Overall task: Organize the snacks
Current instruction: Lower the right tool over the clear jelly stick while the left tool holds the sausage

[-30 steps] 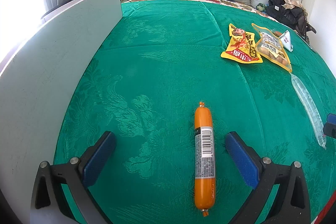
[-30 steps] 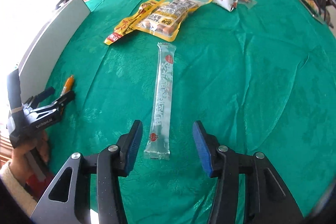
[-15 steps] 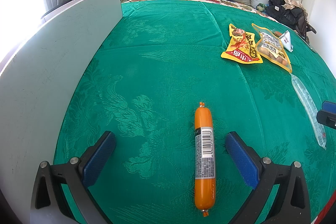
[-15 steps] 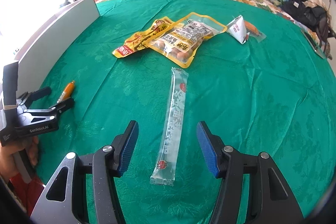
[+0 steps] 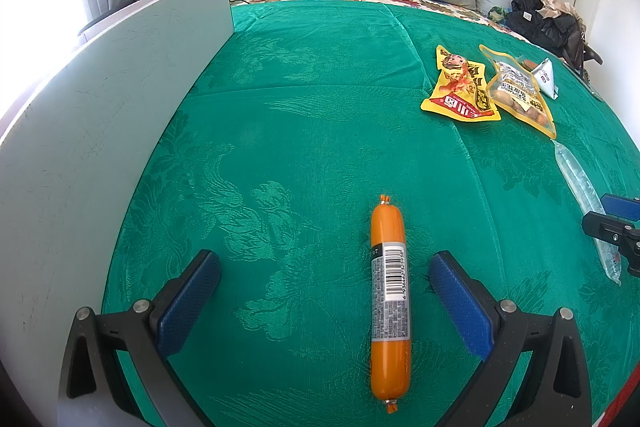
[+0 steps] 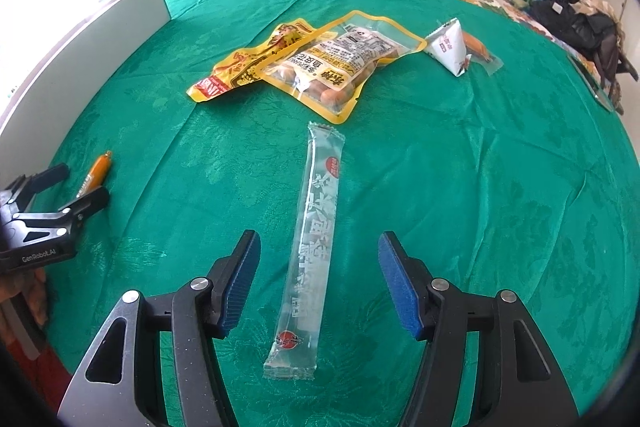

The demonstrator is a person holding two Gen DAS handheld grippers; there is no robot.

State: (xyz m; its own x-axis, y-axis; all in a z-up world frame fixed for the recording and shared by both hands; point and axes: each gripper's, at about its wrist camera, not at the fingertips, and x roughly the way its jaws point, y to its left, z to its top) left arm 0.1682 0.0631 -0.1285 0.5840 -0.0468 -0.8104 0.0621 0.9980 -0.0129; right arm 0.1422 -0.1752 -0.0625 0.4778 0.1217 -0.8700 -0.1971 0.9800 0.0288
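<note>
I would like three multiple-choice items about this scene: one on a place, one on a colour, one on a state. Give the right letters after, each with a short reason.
1. Where does the orange sausage lie?
A. between the left gripper's open fingers
B. on the yellow packets
C. on a pillow

2. What colour is the cloth under the snacks?
A. red
B. green
C. white

3. How does the right gripper stand at the long clear packet?
A. shut on it
B. open, a finger on each side
C. lifting it

Answers:
1 A, it lies on the cloth between both blue pads.
2 B, the spread is green all over.
3 B, gaps show on both sides and the packet lies flat.
</note>
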